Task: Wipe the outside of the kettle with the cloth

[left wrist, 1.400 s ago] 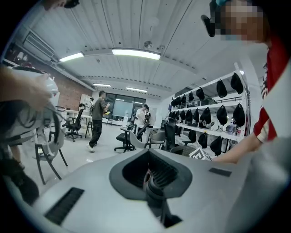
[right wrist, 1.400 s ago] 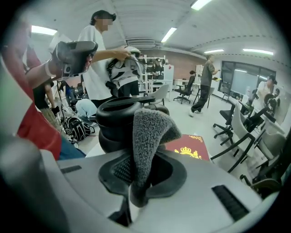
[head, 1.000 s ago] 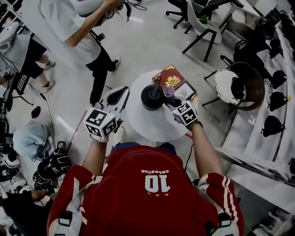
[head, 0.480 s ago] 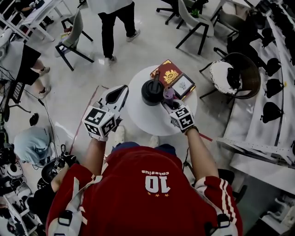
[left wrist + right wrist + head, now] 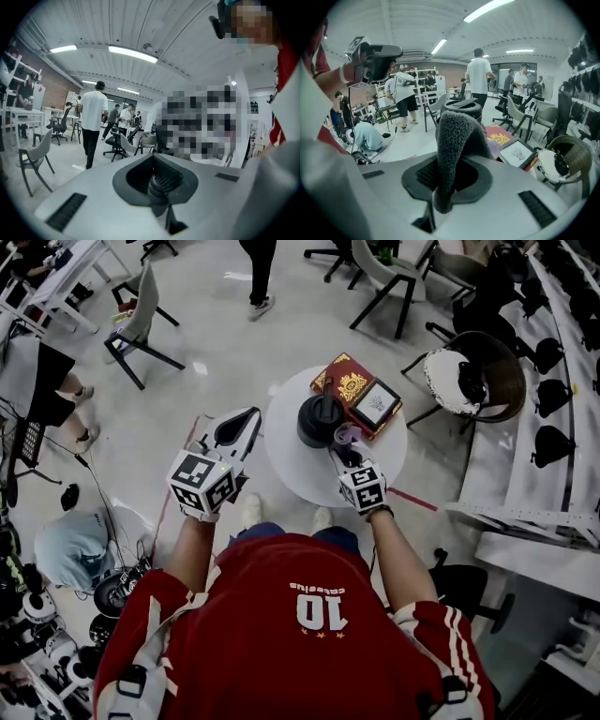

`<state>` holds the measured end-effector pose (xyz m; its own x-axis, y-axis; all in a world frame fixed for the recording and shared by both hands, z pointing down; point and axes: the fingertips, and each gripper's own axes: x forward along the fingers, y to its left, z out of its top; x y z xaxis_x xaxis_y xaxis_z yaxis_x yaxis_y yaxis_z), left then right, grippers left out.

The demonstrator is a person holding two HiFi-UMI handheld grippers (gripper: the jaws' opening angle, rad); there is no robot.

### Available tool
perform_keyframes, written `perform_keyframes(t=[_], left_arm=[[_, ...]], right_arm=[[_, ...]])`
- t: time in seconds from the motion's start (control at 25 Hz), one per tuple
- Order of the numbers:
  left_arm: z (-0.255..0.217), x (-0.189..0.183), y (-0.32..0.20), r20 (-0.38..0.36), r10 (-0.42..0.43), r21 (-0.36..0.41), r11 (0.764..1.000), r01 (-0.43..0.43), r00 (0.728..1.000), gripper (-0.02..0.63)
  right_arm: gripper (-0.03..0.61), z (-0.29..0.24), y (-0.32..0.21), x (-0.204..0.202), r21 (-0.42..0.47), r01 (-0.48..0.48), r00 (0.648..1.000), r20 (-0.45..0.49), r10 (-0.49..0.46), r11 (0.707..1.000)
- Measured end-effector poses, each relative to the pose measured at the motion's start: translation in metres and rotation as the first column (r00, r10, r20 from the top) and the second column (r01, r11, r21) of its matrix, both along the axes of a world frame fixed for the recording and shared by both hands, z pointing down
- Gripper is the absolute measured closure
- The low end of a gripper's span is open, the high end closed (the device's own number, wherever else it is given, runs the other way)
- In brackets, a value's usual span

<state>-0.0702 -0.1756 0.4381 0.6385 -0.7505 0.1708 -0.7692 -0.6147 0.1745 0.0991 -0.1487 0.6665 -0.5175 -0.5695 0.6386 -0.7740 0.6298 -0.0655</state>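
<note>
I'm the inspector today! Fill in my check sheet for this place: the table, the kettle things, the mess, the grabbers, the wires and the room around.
Surface: small round white table, with everything on its far half.
Job's things: black kettle stands on the table; the cloth is held beside it, and I cannot tell whether they touch.
Clutter: a red book and a framed picture lie next to the kettle.
Grippers: right gripper is shut on the cloth; left gripper is shut, empty and off the table's left side.
Cables: thin black cables on the floor at left.
Surroundings: grey chair, round wicker chair, a person walking.
</note>
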Motion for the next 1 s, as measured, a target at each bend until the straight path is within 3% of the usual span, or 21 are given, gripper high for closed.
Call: perform_keyframes(t=[0.52,0.76,1.0], left_arm=[[0.002,-0.044,-0.017,-0.013,0.111,-0.011,0.994,-0.111,0.994,0.606],[0.01,-0.068,-0.027,-0.017,0.172,-0.019,0.985,-0.172,0.985,0.606],[0.014,-0.093,-0.029,-0.027,0.206,-0.023,0.978,-0.206,0.978,0.606]], right_arm=[[0.529,0.007,0.011,-0.06,0.012,-0.116,0.993,-0.015,0.116,0.993],[0.529,0.009,0.005,-0.082,0.021,-0.227,0.974,-0.006,0.227,0.974],[0.529,0.006,-0.002,-0.11,0.031,-0.271,0.963,0.004,0.271,0.962]])
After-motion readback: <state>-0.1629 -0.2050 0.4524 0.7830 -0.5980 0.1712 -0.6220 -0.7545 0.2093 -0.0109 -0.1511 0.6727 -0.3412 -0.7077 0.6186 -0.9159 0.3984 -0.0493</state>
